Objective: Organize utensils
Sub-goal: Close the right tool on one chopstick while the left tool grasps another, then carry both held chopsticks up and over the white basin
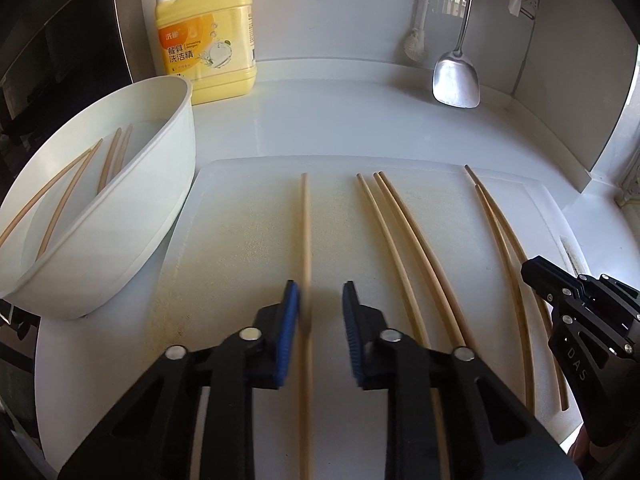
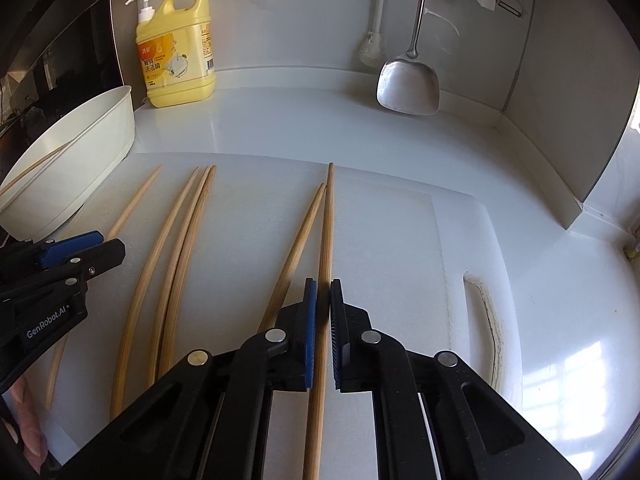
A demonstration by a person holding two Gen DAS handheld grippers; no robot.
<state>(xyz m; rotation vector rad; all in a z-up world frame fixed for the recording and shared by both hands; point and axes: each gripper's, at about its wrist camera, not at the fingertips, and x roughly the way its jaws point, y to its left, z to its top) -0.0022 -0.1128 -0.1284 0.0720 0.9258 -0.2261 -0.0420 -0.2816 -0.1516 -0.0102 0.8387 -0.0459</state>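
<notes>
On a white bench in a tiled corner, five chopsticks lie on the cutting board, four in the basin; left hand-held gripper open, right hand-held gripper clamping one chopstick.

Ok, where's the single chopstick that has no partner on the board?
In the left wrist view the single chopstick lies on the cutting board, between the open left hand-held gripper fingers, nearest the white basin.

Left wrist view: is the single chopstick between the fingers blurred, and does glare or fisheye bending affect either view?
Left wrist: single chopstick smears near the fingers; outer chopsticks bow. Right wrist: sharp, window glare on counter.
</notes>
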